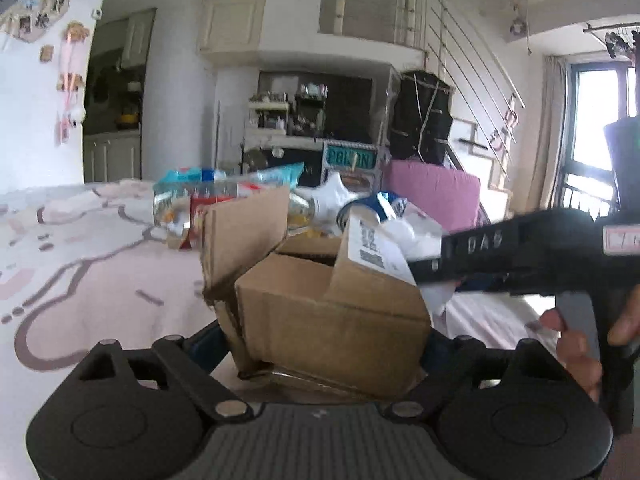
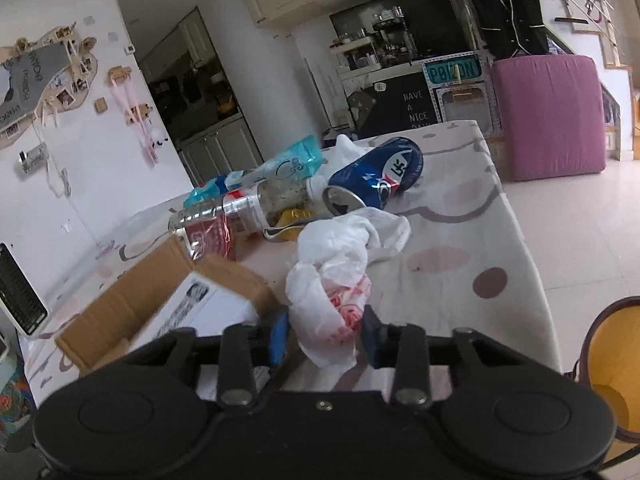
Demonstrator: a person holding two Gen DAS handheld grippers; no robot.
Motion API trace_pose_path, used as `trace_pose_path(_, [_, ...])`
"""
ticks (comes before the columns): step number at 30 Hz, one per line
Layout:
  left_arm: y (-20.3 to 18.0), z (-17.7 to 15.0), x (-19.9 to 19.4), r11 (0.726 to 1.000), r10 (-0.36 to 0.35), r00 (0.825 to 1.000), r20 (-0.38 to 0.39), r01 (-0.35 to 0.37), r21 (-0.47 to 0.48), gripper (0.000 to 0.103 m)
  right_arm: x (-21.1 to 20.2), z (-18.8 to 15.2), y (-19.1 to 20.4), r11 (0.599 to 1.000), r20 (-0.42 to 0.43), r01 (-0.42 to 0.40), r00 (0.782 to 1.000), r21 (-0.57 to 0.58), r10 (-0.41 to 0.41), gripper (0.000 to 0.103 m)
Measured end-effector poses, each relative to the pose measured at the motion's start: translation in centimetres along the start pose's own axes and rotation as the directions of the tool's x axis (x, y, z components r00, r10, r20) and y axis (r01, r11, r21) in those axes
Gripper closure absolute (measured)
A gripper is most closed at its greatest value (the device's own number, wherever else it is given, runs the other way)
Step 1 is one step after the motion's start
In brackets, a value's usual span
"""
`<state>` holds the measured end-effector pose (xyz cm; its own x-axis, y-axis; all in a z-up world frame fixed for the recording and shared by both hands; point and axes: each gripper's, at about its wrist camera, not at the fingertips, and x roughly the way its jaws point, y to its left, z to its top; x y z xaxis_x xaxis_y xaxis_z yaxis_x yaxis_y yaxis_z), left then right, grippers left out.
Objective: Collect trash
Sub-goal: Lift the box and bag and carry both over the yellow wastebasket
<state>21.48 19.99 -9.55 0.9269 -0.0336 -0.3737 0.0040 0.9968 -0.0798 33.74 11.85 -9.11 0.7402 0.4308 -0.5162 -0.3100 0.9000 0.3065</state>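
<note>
A brown cardboard box (image 1: 332, 320) with open flaps and a shipping label sits on the table, between the fingers of my left gripper (image 1: 320, 344). Both blue pads touch its sides. In the right wrist view the same box (image 2: 120, 312) lies at the lower left. My right gripper (image 2: 326, 336) is shut on a crumpled white plastic bag (image 2: 332, 272) with red print; its pads press the bag's lower end. From the left wrist view, the right gripper (image 1: 424, 270) reaches in from the right beside the box, with a hand on its handle.
Behind the bag lie a dented blue can (image 2: 376, 176), a clear plastic bottle (image 2: 248, 204), a light blue wrapper (image 2: 296, 158) and a red packet (image 2: 212, 236). The tablecloth (image 2: 480, 220) is pale with pink patterns. A yellow-lined bin (image 2: 616, 360) stands on the floor at right. A pink mattress (image 2: 548, 116) stands farther back.
</note>
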Motion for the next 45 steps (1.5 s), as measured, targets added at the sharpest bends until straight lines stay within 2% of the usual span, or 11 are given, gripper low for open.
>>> trace_pose_path(2, [-0.1, 0.5, -0.5, 0.999, 0.0, 1.0, 0.021, 0.001, -0.037, 0.013, -0.4, 0.0, 0.2, 1.0, 0.008, 0.001, 1.0, -0.013, -0.001, 0.08])
trace_pose_path(7, [-0.5, 1.3, -1.9, 0.998, 0.04, 0.999, 0.013, -0.039, -0.058, 0.014, -2.7, 0.3, 0.2, 0.998, 0.024, -0.007, 1.0, -0.059, 0.008, 0.085])
trace_pose_path(18, [-1.7, 3.4, -5.5, 0.992, 0.118, 0.993, 0.003, -0.117, -0.051, 0.016, -10.0, 0.5, -0.6, 0.993, 0.048, -0.025, 0.998, -0.117, 0.031, 0.086])
trace_pose_path(27, [-4.4, 5.4, -8.0, 0.991, 0.13, 0.991, 0.033, -0.129, -0.017, 0.016, -14.4, 1.0, -2.1, 0.991, 0.078, -0.012, 0.997, -0.13, 0.022, 0.087])
trace_pose_path(35, [-8.3, 7.3, -8.8, 0.994, 0.1, 0.992, 0.072, -0.103, 0.034, 0.016, -18.0, 1.5, -4.4, 0.995, 0.133, 0.014, 0.991, -0.102, 0.0, 0.087])
trace_pose_path(45, [-15.5, 8.2, -6.9, 0.996, -0.011, 0.997, 0.072, 0.005, 0.086, 0.016, -23.3, 2.2, -10.1, 0.99, 0.185, 0.128, 0.976, -0.062, -0.114, 0.087])
